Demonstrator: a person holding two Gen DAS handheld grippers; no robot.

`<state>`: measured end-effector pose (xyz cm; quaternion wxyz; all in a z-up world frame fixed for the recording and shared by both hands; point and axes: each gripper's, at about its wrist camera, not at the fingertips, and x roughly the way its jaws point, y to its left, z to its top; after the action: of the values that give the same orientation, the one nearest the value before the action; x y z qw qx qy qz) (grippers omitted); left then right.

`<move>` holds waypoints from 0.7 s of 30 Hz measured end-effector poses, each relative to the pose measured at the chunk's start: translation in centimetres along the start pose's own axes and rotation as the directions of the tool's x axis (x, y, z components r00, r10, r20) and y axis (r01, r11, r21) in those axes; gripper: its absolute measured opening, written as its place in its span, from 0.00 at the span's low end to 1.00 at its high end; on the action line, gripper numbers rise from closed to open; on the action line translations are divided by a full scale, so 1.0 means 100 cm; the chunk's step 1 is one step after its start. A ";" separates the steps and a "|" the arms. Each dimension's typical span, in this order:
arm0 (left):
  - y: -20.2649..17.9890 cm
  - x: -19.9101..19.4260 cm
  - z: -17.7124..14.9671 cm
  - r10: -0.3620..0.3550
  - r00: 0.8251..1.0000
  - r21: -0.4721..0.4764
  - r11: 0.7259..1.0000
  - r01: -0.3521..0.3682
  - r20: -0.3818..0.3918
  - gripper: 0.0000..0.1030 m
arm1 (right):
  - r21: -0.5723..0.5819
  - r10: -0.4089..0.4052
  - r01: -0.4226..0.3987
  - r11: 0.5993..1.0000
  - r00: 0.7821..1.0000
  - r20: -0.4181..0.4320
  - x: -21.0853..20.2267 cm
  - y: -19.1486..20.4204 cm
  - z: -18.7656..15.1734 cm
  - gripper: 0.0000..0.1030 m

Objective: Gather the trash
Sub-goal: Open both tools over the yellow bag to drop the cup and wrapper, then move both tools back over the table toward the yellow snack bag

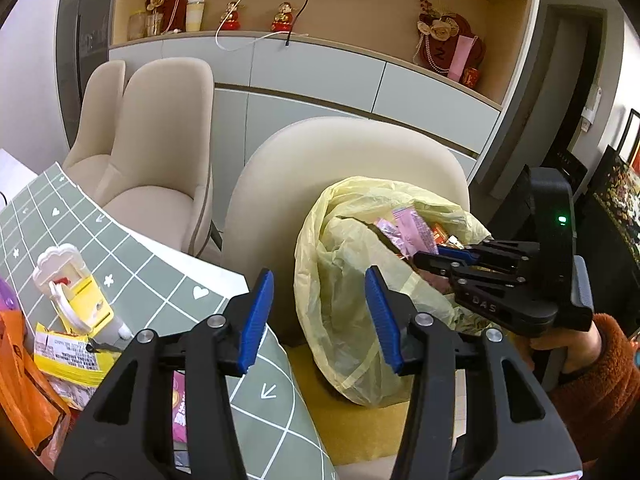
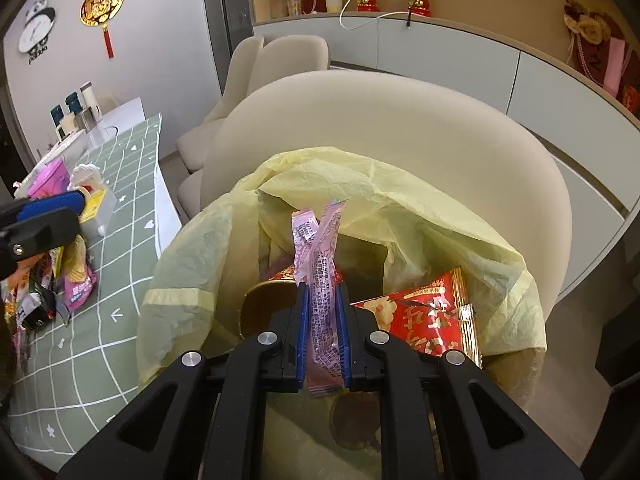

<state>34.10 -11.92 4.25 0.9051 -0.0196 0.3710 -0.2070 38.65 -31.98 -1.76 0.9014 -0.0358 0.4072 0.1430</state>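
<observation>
A pale yellow plastic trash bag (image 2: 420, 216) stood open on the seat of a cream chair just right of the table, its crumpled rim folded outward. A pink printed wrapper (image 2: 320, 280) stood upright over the bag's mouth, twisted near its top. Inside the bag, to the right, lay a red and gold snack packet (image 2: 432, 316), with a dark round container (image 2: 264, 300) left of it.

2 grippers: the left gripper (image 1: 318, 320) and the right gripper (image 2: 323, 332). 1 yellow trash bag (image 1: 340, 300), 1 pink wrapper (image 2: 320, 264), 1 red packet (image 2: 432, 316), 3 beige chairs (image 1: 160, 128), 2 red figurines (image 1: 282, 18) far back.
</observation>
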 end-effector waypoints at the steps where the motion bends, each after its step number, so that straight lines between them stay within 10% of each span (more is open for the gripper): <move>1: 0.001 0.000 0.000 0.000 1.000 -0.004 1.000 0.000 -0.002 0.46 | -0.001 -0.007 0.007 1.000 1.000 0.006 -0.002 0.000 0.000 0.21; 21: 0.036 -0.101 -0.046 0.107 0.991 0.029 0.994 -0.110 0.081 0.51 | -0.075 -0.119 0.140 0.987 0.965 0.235 -0.108 0.092 -0.029 0.33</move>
<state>25.82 -4.14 6.92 0.9292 0.0074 0.3317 -0.1627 27.11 -26.15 4.88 0.9473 -0.0864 0.2901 0.1053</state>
